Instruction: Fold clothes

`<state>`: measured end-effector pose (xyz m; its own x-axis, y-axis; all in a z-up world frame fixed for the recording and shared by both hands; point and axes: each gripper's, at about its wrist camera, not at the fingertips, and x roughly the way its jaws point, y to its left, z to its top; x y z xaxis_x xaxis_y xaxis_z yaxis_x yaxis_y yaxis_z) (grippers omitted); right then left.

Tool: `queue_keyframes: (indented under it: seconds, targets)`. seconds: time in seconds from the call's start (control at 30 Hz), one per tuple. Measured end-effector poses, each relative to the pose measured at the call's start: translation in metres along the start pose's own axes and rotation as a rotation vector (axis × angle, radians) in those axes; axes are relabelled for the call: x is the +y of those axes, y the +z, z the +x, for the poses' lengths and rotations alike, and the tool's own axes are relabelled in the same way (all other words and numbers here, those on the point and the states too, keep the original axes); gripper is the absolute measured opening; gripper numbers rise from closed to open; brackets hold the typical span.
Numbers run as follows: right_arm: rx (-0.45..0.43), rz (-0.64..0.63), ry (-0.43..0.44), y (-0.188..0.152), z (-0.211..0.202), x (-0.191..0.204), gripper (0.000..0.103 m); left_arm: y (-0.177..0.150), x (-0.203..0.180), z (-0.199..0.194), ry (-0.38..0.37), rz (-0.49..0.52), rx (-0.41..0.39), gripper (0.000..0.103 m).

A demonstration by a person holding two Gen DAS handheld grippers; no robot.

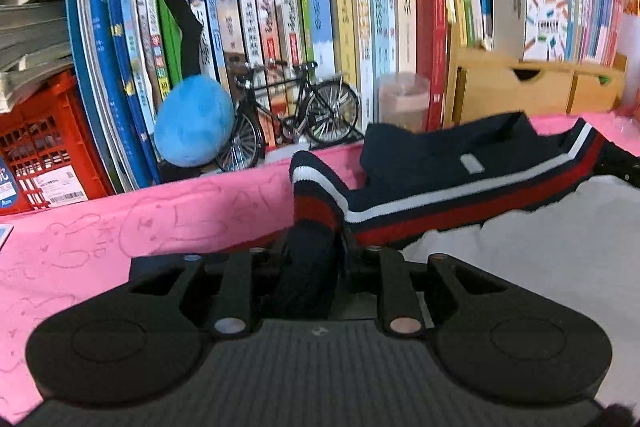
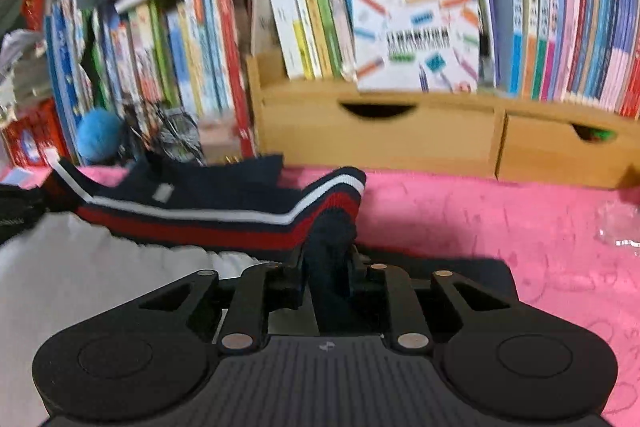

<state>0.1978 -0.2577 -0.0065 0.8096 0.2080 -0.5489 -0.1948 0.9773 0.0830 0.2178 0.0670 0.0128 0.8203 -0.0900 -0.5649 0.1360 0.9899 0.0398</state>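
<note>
Garment (image 1: pixel 440 171): navy knit with red and white striped hem, stretched across pink tabletop (image 1: pixel 120 227) between both tools, white fabric (image 1: pixel 540 247) beneath it. Left gripper (image 1: pixel 310 255): clenched on bunched hem end at 12 o'clock of its view. Right gripper (image 2: pixel 330 259): clenched on opposite hem end. Books (image 1: pixel 320 7) and wooden drawer unit (image 2: pixel 400 131) stand behind at 12 o'clock

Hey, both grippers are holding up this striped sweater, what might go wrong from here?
The left gripper and right gripper each pinch only a bunched corner of the sweater, so a corner may slip out. Swinging it toward the shelf could knock over the model bicycle standing close behind.
</note>
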Motion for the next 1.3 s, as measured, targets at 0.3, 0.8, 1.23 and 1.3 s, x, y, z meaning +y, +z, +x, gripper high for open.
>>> queue_keyframes:
  seconds: [0.3,0.8,1.23,1.3]
  targets:
    - [0.074,0.026,-0.021,0.002,0.015,-0.002,0.036,-0.004,0.016,0.016,0.100,-0.093,0.058,0.082]
    - [-0.117,-0.501,0.093,-0.046,-0.171,0.046,0.090,-0.097,-0.022,-0.217,0.058,0.393,-0.178,0.092]
    - [0.044,-0.521,-0.030,-0.103,-0.194,0.045,0.053,-0.122,-0.073,-0.165,0.057,0.470,-0.029,0.091]
    - [0.068,-0.443,-0.127,-0.101,-0.193,0.010,0.049,-0.118,-0.053,-0.159,0.093,0.427,0.000,0.092]
